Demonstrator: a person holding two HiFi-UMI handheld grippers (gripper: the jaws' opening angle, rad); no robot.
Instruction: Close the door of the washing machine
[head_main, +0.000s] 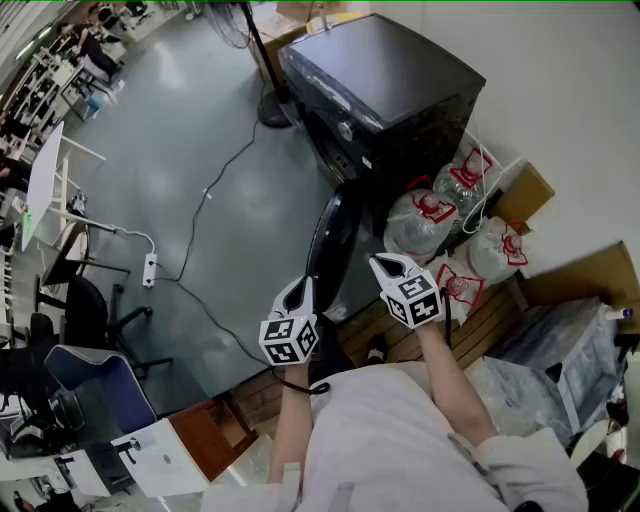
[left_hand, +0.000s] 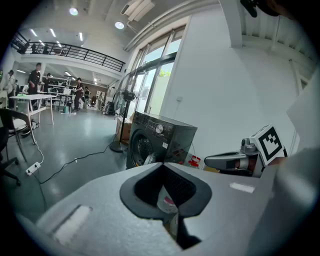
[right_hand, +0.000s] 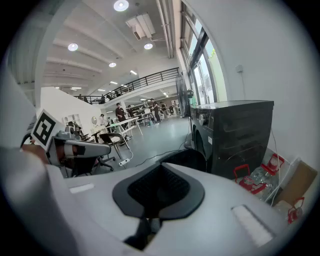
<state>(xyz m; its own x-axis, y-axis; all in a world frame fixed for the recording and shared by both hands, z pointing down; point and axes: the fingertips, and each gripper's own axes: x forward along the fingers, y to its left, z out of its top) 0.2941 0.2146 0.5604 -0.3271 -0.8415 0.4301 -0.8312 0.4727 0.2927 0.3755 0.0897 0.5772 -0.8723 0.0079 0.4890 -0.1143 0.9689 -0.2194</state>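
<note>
The washing machine (head_main: 385, 85) stands dark and boxy against the white wall, its front turned to the open grey floor (head_main: 180, 170). Its round door (head_main: 333, 243) hangs open, swung well out from the front. From above I see it edge-on, a tall, narrow, dark oval, its long run leading from the machine's near corner towards the person. The free edge is the end nearest them.

The person holds both tools out, tilted a little downward. The left claw (head_main: 300, 290) is pressed together with nothing in it. Its tip sits just beside the door's free edge, and I cannot tell whether they touch. The right claw (head_main: 386, 264) is also closed and empty, and it hovers on the door's other side, near the clear bags with red handles (head_main: 430, 212) heaped by the machine.

From the right gripper view the door (right_hand: 189, 159) shows as a dark rounded shape just past the closed tips, with the machine (right_hand: 235, 135) behind it. A standing fan (head_main: 262, 70) stands beyond the machine, and a cable runs across the floor to a power strip (head_main: 150, 268).
</note>
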